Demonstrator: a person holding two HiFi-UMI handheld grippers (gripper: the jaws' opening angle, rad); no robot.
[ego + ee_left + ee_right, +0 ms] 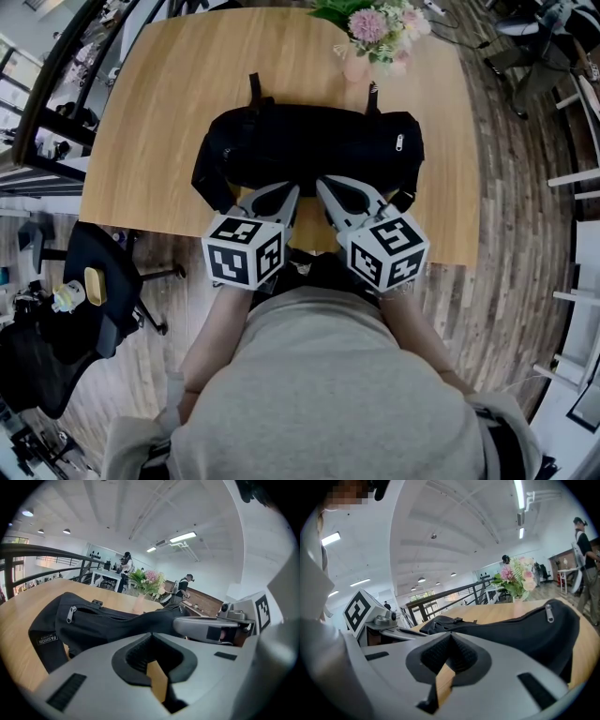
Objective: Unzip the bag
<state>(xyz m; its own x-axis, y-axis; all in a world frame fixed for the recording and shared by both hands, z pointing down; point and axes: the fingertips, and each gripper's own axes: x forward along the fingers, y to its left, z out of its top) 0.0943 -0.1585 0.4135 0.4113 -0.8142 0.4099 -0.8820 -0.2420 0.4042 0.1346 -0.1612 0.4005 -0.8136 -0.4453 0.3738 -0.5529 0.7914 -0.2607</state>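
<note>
Two grippers, left [284,195] and right [330,190], hover with jaws closed and empty. Just beyond, the black bag [309,145] lies across the surface [169,94]. It looks soft and likely to bunch: brace the fabric and pinch the small metal zipper pull [398,142].
</note>
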